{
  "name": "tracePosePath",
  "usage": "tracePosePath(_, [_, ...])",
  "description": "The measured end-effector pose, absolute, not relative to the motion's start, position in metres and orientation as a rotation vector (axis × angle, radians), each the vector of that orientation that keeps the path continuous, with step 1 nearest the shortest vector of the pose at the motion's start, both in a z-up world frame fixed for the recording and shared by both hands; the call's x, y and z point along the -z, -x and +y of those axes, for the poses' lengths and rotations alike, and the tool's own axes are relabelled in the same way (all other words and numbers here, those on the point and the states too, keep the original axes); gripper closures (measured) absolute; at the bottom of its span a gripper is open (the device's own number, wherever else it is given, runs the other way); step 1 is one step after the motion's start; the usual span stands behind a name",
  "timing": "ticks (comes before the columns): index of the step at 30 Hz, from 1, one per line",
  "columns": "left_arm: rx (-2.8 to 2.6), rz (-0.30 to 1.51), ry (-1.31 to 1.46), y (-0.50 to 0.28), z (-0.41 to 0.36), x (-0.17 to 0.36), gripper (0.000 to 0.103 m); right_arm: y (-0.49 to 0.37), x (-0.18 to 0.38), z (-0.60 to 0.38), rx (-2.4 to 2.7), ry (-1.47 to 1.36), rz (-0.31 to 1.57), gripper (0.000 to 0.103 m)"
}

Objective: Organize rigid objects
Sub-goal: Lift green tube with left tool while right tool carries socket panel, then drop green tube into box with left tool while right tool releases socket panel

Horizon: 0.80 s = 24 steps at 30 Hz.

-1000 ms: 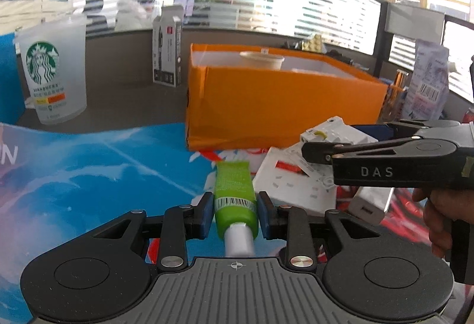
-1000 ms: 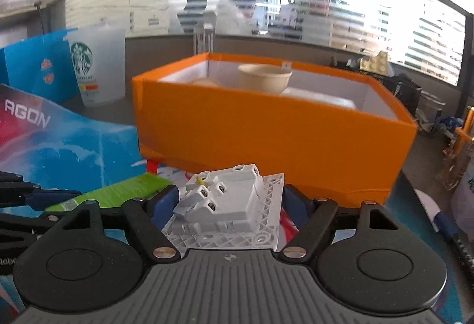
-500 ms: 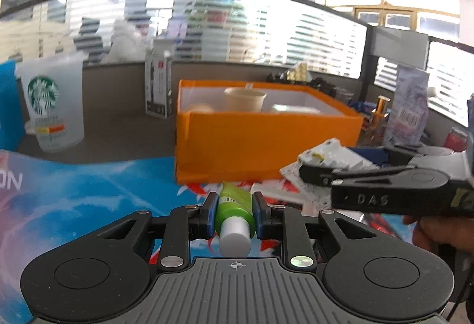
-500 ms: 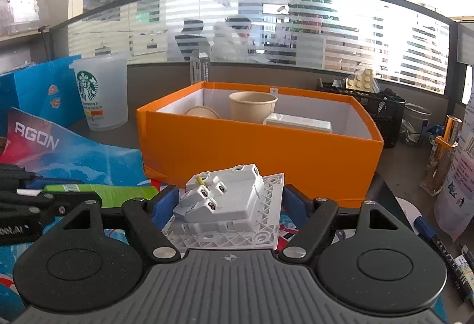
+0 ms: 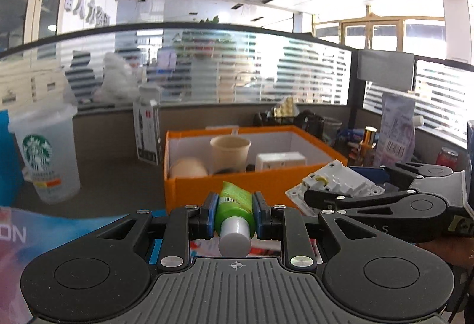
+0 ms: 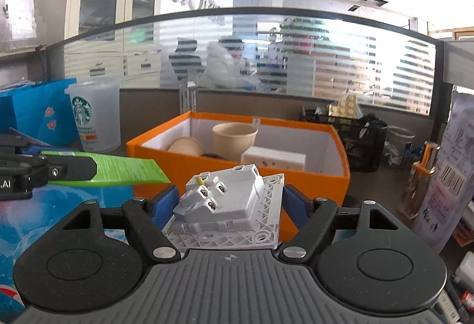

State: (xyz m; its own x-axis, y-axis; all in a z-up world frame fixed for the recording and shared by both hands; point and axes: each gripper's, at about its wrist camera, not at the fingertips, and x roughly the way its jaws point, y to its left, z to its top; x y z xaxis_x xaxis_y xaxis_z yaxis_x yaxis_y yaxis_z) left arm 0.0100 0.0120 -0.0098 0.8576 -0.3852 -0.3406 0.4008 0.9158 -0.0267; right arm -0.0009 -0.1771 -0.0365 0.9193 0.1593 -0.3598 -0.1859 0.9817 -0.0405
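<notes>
My left gripper (image 5: pixel 234 210) is shut on a green tube (image 5: pixel 234 205) with a white cap and holds it in the air in front of the orange box (image 5: pixel 251 181). My right gripper (image 6: pixel 229 202) is shut on a white wall socket (image 6: pixel 229 211), back side up, also raised before the orange box (image 6: pixel 314 184). The tube shows in the right wrist view (image 6: pixel 118 171) at the left; the socket shows in the left wrist view (image 5: pixel 337 180) at the right. The box holds a paper cup (image 5: pixel 229 153), a second cup on its side (image 5: pixel 188 168) and a white socket block (image 5: pixel 280 161).
A Starbucks plastic cup (image 5: pixel 47 155) stands at the left on the grey desk. A blue printed mat (image 5: pixel 35 235) lies below. A small carton (image 5: pixel 146 131) stands behind the box. Bottles and packets (image 6: pixel 444 175) crowd the right side; a black mesh basket (image 6: pixel 355 140) is behind.
Both grippers have risen with their loads, from near the mat to above the box's rim height, so the box's inside now shows. Both stay shut.
</notes>
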Motion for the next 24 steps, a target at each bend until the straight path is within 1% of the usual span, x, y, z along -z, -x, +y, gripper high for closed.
tracePosePath(7, [0.421,0.305,-0.054,-0.017,0.006,-0.007,0.081,-0.002,0.019,-0.188,-0.156,0.082,0.323,0.029])
tracePosePath(24, [0.406,0.257,-0.039,-0.048,0.005,-0.034,0.081,-0.025,0.0,-0.201,-0.125,0.088,0.284,0.029])
